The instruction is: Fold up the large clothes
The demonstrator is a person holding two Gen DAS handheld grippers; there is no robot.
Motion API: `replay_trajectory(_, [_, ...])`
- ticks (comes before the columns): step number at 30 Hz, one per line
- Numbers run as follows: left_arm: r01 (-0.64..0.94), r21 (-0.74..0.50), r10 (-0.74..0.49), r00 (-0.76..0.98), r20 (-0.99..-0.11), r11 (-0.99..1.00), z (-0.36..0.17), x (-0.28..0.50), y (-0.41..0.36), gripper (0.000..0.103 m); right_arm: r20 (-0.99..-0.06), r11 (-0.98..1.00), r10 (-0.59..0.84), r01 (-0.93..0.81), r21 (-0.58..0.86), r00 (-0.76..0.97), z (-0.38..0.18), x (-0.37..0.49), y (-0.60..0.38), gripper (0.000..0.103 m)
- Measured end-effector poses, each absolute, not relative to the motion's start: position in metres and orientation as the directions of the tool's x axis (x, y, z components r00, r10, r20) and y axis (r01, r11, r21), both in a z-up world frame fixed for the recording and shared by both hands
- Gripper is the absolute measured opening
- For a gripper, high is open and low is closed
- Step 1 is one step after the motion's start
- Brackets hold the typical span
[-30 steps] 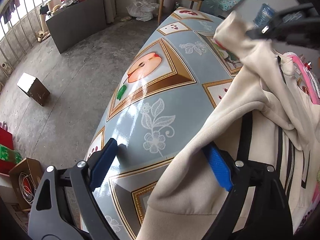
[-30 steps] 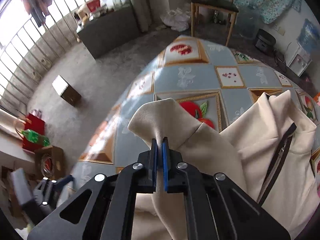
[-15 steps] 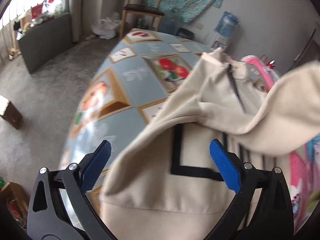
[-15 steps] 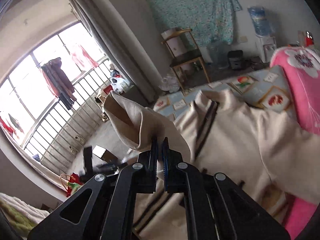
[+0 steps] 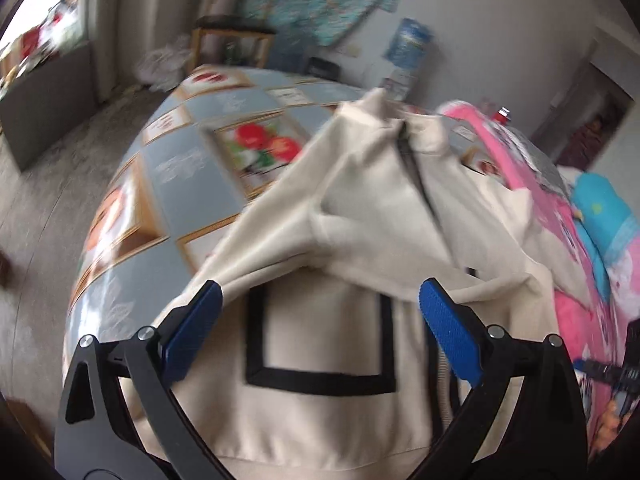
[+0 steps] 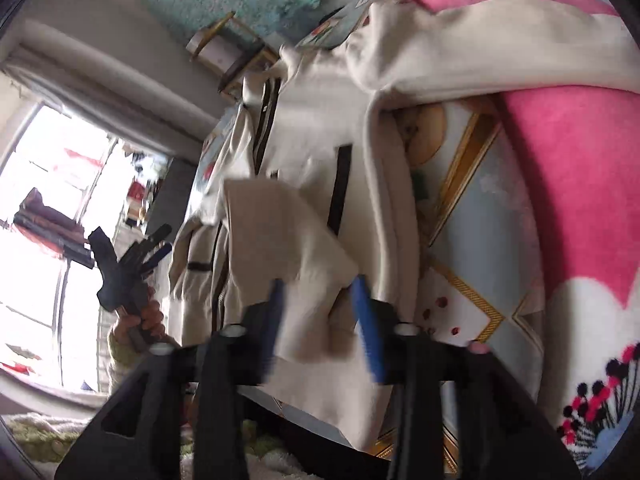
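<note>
A cream zip jacket with black trim (image 5: 360, 240) lies on the fruit-patterned table (image 5: 192, 184), one sleeve folded across its front. My left gripper (image 5: 320, 320) is open just above the jacket's lower front, holding nothing. In the right wrist view the same jacket (image 6: 320, 168) lies ahead, and its sleeve end (image 6: 288, 248) sits loose between the parted blue pads (image 6: 366, 320) of my right gripper (image 6: 320, 316), which is open. The left gripper (image 6: 128, 268) shows there at the left, in a hand.
A pink blanket (image 5: 560, 240) lies on the table right of the jacket, and also shows in the right wrist view (image 6: 580, 200). A wooden chair (image 5: 236, 36) stands beyond the table's far end. A grey cabinet (image 5: 44, 92) stands by the window.
My right gripper carried the sleeve across the jacket and has opened, letting it go. My left gripper stayed open and moved over the jacket's lower front.
</note>
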State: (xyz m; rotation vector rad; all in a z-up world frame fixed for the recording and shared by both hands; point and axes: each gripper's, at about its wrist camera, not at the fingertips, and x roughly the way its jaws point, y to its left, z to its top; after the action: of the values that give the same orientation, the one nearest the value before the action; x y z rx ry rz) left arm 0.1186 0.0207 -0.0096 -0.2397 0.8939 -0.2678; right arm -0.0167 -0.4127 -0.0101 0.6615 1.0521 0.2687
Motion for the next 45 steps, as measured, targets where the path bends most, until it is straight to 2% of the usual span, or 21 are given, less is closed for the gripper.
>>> replay_trajectory(4, [0.305, -0.204, -0.351, 0.578, -0.737, 0.930, 0.006, 0.123, -0.035, 0.096, -0.655, 0.706, 0.578, 0.103, 0.700, 0.488, -0.005, -0.027, -0.411, 0.058])
replay_trajectory(9, [0.487, -0.046, -0.357, 0.569, -0.741, 0.872, 0.009, 0.118, -0.099, 0.096, -0.566, 0.540, 0.699, 0.196, 0.819, 0.438, -0.028, -0.036, -0.401, 0.064])
replay_trajectory(13, [0.610, 0.045, -0.353, 0.516, -0.780, 0.791, -0.007, 0.115, -0.144, 0.094, -0.588, 0.504, 0.712, 0.304, 0.808, 0.383, -0.053, -0.044, -0.386, 0.065])
replay_trajectory(14, [0.624, 0.063, -0.341, 0.507, -0.792, 0.779, -0.012, 0.117, -0.152, 0.084, -0.605, 0.512, 0.704, 0.325, 0.795, 0.371, -0.057, -0.044, -0.382, 0.065])
replay_trajectory(15, [0.628, 0.080, -0.327, 0.504, -0.800, 0.774, -0.016, 0.118, -0.157, 0.069, -0.633, 0.532, 0.684, 0.345, 0.773, 0.364, -0.061, -0.044, -0.377, 0.064])
replay_trajectory(16, [0.630, 0.090, -0.311, 0.496, -0.811, 0.771, -0.020, 0.121, -0.161, 0.063, -0.653, 0.552, 0.667, 0.351, 0.756, 0.359, -0.062, -0.043, -0.374, 0.064])
replay_trajectory(18, [0.627, 0.068, -0.313, 0.477, -0.822, 0.776, -0.023, 0.126, -0.163, 0.039, -0.712, 0.612, 0.611, 0.364, 0.702, 0.347, -0.064, -0.043, -0.368, 0.064])
replay_trajectory(20, [0.624, 0.031, -0.334, 0.459, -0.823, 0.781, -0.021, 0.129, -0.161, 0.021, -0.750, 0.660, 0.569, 0.357, 0.661, 0.337, -0.064, -0.041, -0.361, 0.060])
replay_trajectory(23, [0.618, -0.009, -0.368, 0.456, -0.810, 0.786, -0.013, 0.128, -0.154, 0.006, -0.811, 0.739, 0.484, 0.341, 0.580, 0.330, -0.058, -0.038, -0.356, 0.037])
replay_trajectory(25, [0.609, -0.041, -0.396, 0.462, -0.794, 0.792, -0.005, 0.124, -0.144, 0.005, -0.828, 0.771, 0.451, 0.323, 0.550, 0.333, -0.054, -0.036, -0.350, 0.012])
replay_trajectory(26, [0.603, -0.065, -0.414, 0.461, -0.785, 0.795, 0.000, 0.123, -0.139, 0.004, -0.832, 0.782, 0.440, 0.311, 0.540, 0.338, -0.050, -0.035, -0.347, 0.008])
replay_trajectory(31, [0.553, -0.155, -0.483, 0.518, -0.706, 0.819, 0.038, 0.111, -0.096, 0.004, -0.820, 0.856, 0.399, 0.154, 0.493, 0.409, 0.001, -0.006, -0.337, 0.006])
replay_trajectory(36, [0.499, -0.224, -0.523, 0.608, -0.598, 0.837, 0.091, 0.089, -0.041, 0.004, -0.711, 0.897, 0.379, -0.045, 0.440, 0.592, 0.100, 0.036, -0.349, 0.006])
replay_trajectory(39, [0.498, -0.267, -0.547, 0.588, -0.595, 0.825, 0.098, 0.070, -0.024, 0.005, -0.674, 0.898, 0.405, -0.131, 0.420, 0.617, 0.134, 0.038, -0.359, 0.006])
replay_trajectory(41, [0.496, -0.311, -0.568, 0.536, -0.624, 0.811, 0.086, 0.061, -0.019, 0.008, -0.693, 0.890, 0.424, -0.128, 0.437, 0.583, 0.126, 0.034, -0.373, 0.006])
replay_trajectory(45, [0.441, -0.387, -0.565, 0.411, -0.715, 0.810, 0.028, 0.045, -0.019, 0.012, -0.785, 0.848, 0.473, 0.036, 0.529, 0.400, 0.050, 0.036, -0.393, 0.006])
